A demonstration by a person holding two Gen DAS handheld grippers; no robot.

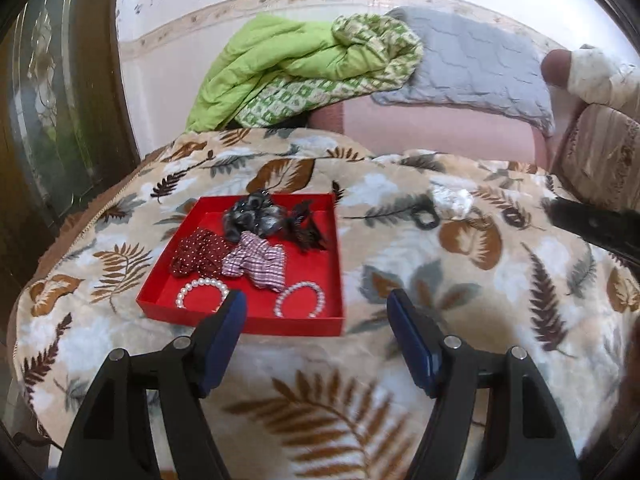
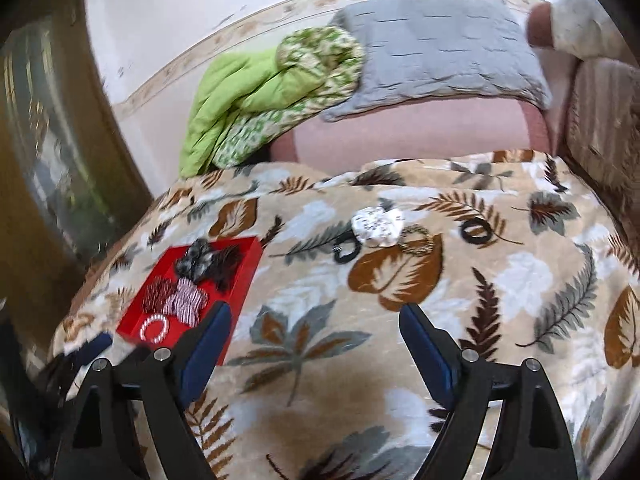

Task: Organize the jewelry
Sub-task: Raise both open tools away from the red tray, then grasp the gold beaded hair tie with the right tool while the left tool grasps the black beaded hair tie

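Note:
A red tray lies on a leaf-print blanket. It holds a grey scrunchie, a dark red dotted one, a plaid one, a dark hair clip and two pearl bracelets. My left gripper hovers open just in front of the tray with nothing between its fingers. In the right wrist view, a white scrunchie, two black hair ties and a golden ring lie loose on the blanket. My right gripper is open and empty, short of them, with the tray at its left.
A green quilt and a grey pillow lie at the back against the wall, on a pink sheet. A dark wooden door frame stands at the left. The blanket drops off at its left edge.

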